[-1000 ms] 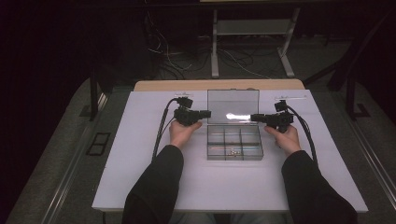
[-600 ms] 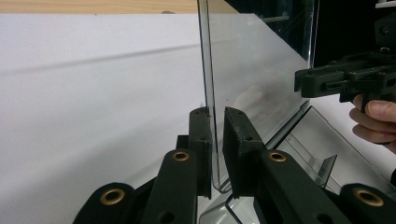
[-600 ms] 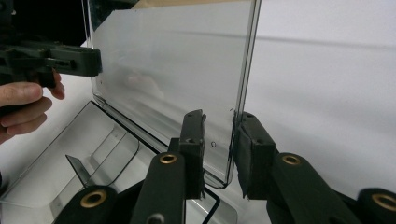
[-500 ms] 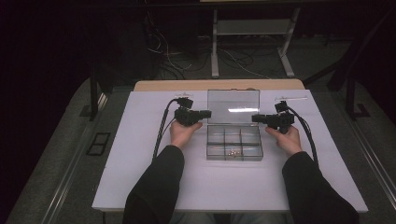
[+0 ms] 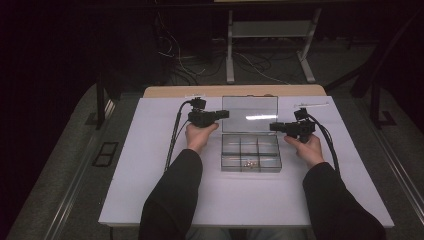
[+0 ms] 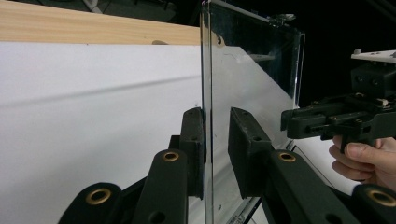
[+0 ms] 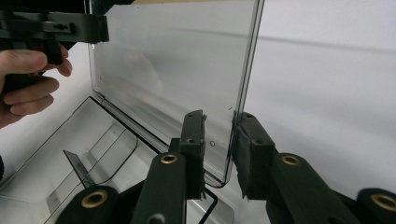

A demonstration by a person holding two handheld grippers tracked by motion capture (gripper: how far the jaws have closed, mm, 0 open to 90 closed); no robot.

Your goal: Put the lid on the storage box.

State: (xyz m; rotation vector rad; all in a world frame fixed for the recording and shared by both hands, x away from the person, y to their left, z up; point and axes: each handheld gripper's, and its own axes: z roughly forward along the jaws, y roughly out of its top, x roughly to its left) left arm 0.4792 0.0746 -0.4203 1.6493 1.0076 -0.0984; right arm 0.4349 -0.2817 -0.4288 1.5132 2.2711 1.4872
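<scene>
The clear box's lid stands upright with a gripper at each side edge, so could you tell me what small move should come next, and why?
Probably draw the left gripper back off the lid: its fingers have just been opening and one stands off the pane. The right gripper also straddles its edge with a gap. The lid looks upright unaided.

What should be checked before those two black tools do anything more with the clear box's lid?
1. Lid standing upright: ok.
2. Left tool clamped on lid: not ok; its jaws have just been opening, and one pad stands off the lid.
3. Right tool clamped on lid: not ok; there is a gap at one pad.
4. Small parts lying inside a front compartment: ok.
5. Box flat on table: ok.
</scene>
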